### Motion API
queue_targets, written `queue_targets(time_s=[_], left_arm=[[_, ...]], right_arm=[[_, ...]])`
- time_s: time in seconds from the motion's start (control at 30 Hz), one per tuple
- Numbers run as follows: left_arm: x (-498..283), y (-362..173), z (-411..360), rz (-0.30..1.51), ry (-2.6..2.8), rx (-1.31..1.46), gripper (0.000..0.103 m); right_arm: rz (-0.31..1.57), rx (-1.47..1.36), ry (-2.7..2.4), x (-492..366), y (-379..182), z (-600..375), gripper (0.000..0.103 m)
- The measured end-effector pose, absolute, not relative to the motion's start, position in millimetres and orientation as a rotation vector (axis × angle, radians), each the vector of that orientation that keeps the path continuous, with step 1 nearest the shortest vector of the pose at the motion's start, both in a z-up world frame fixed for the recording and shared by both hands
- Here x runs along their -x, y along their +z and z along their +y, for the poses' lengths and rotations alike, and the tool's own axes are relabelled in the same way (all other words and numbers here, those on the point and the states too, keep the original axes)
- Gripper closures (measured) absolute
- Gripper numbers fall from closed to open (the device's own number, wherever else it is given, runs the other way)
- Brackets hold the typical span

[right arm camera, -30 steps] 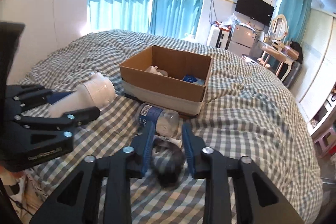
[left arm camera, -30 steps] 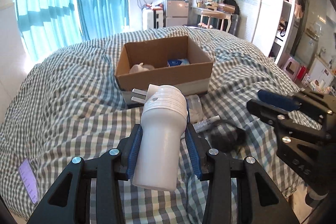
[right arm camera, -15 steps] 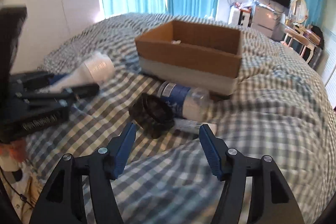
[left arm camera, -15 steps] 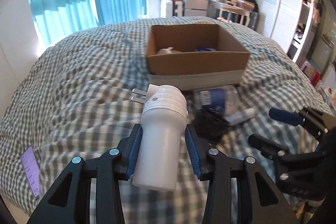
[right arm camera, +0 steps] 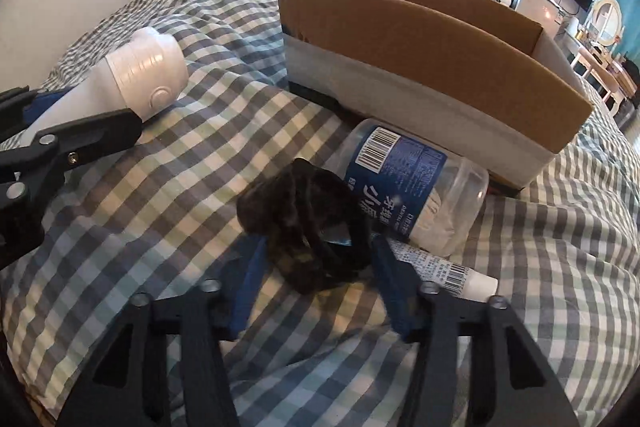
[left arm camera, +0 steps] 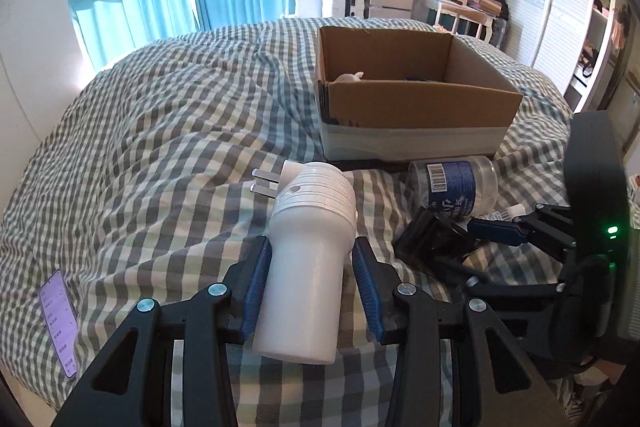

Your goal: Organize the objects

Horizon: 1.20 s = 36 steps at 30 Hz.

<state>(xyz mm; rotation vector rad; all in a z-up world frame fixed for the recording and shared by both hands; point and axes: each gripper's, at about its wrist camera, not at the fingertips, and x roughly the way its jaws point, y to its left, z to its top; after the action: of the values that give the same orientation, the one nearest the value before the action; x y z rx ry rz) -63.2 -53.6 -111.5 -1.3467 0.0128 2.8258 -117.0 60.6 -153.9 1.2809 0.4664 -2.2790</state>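
My left gripper (left arm camera: 310,263) is shut on a white plug-in device (left arm camera: 306,259) with two metal prongs, held above the checked bed; the device also shows in the right wrist view (right arm camera: 136,83). My right gripper (right arm camera: 316,263) is open, its fingers on either side of a black hair clip (right arm camera: 308,223) lying on the bed; the clip also shows in the left wrist view (left arm camera: 432,239). A clear jar with a blue label (right arm camera: 408,187) and a small white tube (right arm camera: 448,271) lie just beyond. A cardboard box (left arm camera: 420,107) stands behind them.
A phone (left arm camera: 58,323) lies at the bed's left edge. The box holds a pale object (left arm camera: 350,78) and something blue. Curtains, a TV, a dresser and wardrobes stand beyond the bed.
My right gripper opened, then came down and forward around the black clip. My left gripper swung left with the white device, so the box now sits to the right.
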Motion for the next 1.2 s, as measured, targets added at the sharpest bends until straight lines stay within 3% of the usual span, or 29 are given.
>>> queue_targets(time_s=[0.07, 0.13, 0.17, 0.63, 0.97, 1.2], left_arm=[[61.8, -111.3, -53.0, 0.011, 2.824, 1.346, 0.06], [58.2, -108.2, -50.8, 0.002, 2.814, 1.332, 0.06], [56.9, -107.0, -50.1, -0.003, 2.811, 1.325, 0.06], [51.6, -68.0, -25.0, 0.034, 2.801, 1.209, 0.06], [122.6, -20.5, -8.7, 0.091, 2.801, 1.099, 0.06], [191.9, -13.5, 2.3, 0.132, 2.79, 1.091, 0.06]], right_arm=[[0.465, -1.267, -2.298, 112.7, -149.2, 64.4, 0.061], [0.459, -1.252, -2.3, 107.8, -145.2, 66.8, 0.089], [0.461, -1.238, -2.302, 102.9, -142.7, 67.4, 0.094], [0.439, -1.068, -2.422, 78.4, -80.4, 96.9, 0.096], [0.42, -0.908, -2.506, 126.2, 1.6, 114.2, 0.096], [0.385, -0.902, -2.501, 183.5, 20.6, 109.2, 0.096]])
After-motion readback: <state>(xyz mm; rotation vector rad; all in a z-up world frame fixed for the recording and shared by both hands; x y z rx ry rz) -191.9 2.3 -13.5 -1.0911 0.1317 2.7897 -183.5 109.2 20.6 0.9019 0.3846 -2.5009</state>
